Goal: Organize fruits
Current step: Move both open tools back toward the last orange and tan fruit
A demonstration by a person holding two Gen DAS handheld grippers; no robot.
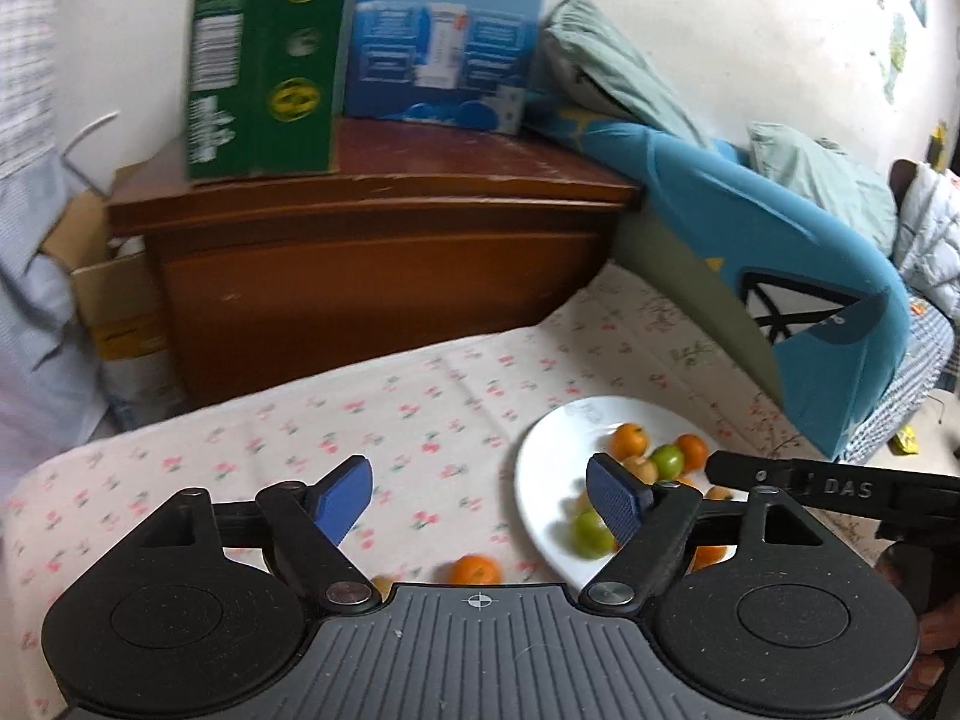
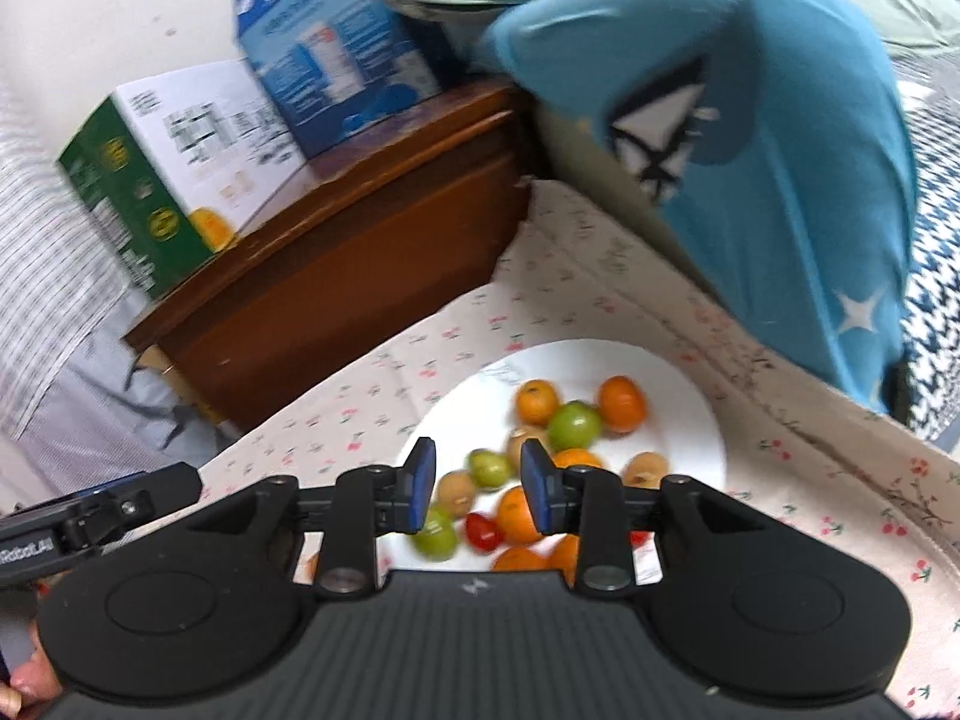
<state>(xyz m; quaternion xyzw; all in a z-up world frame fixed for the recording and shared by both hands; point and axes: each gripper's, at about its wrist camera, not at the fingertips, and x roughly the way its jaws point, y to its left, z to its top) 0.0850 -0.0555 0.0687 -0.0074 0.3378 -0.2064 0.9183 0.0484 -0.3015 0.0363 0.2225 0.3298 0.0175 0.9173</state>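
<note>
Left wrist: left tool (image 1: 483,501) wide open, empty, right tool (image 2: 478,489) parted, empty

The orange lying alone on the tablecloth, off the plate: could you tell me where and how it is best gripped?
Grip the orange across its widest middle, coming from above with the open left gripper. It is round, sits free on the tablecloth, clear of the plate.

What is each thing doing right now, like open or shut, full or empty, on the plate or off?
Left hand-held gripper: open, holding nothing.
Right hand-held gripper: partly open, holding nothing, over the plate.
White plate: holds many small fruits.
Lone orange fruit: off the plate, on the flowered cloth.
Green box: upright on the wooden cabinet.
</note>
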